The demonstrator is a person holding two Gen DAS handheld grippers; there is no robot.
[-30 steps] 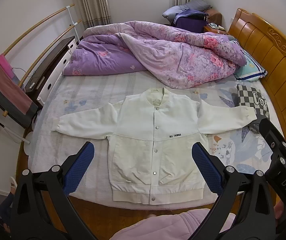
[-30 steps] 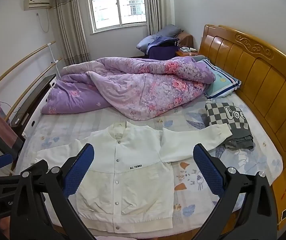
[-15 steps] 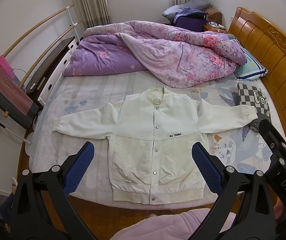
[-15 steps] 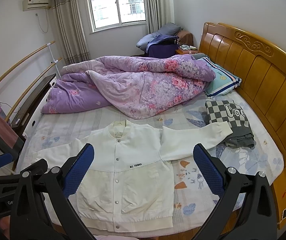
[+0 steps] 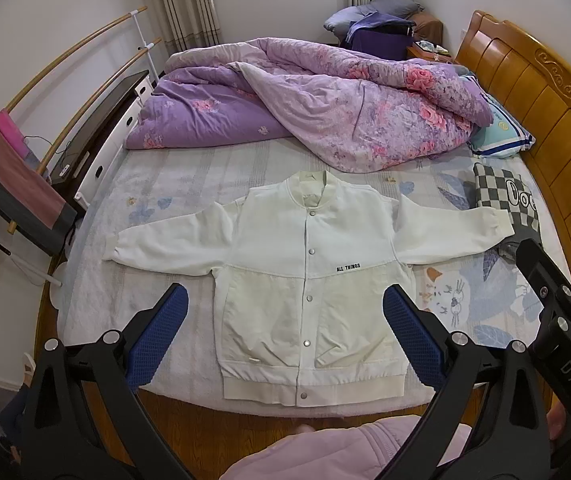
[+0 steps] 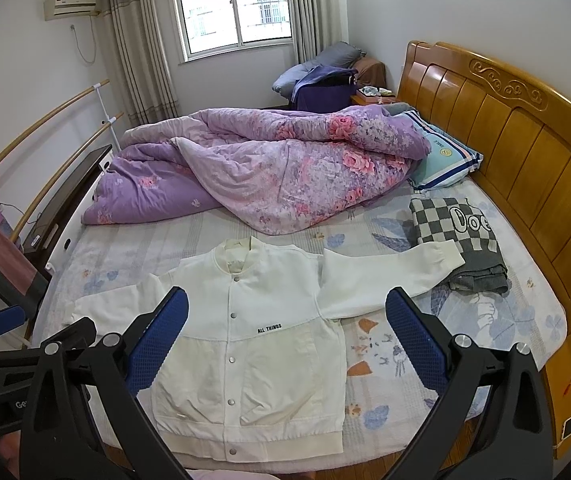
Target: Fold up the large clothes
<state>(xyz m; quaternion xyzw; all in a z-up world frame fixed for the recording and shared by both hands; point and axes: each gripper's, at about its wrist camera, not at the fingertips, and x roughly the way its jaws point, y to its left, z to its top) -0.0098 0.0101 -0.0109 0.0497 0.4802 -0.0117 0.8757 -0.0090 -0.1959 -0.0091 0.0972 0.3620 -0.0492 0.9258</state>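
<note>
The white snap-button jacket lies flat and face up on the near part of the bed, front closed, both sleeves spread sideways, its hem at the mattress edge. The right sleeve's cuff rests against a folded black-and-white checkered garment near the wooden headboard. Behind the collar, well apart from it, a purple floral quilt is heaped across the bed.

The left gripper hangs above the jacket's lower half, its 2 blue-padded fingers wide apart and holding nothing. The right gripper likewise hovers spread and empty, framing the jacket's right half and right sleeve. Neither touches the cloth.
</note>
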